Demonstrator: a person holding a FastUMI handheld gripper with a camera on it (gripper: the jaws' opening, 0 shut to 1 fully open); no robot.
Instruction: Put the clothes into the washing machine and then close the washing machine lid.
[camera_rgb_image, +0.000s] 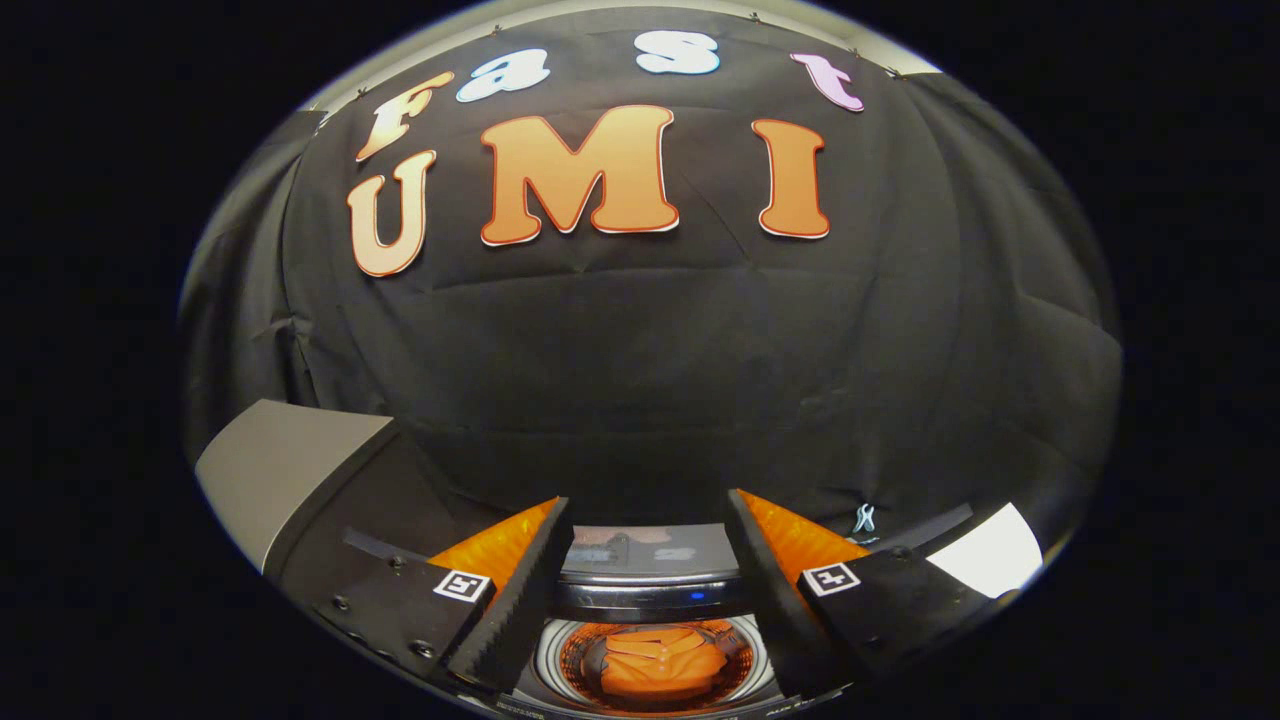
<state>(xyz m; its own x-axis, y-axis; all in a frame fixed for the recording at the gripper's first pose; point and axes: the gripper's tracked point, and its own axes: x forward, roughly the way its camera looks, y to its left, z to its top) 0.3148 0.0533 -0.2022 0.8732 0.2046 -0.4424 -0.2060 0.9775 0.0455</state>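
Gripper (648, 585) fingers spread, empty, above the washing machine (650, 575); orange clothes (662, 665) apparently inside. Next, press the lid down squarely.

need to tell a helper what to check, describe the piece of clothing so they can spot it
Find the washing machine below the black cloth wall. Its round drum lies open between the open gripper's fingers. The orange folded garment lies at the bottom, the only cloth item inside.
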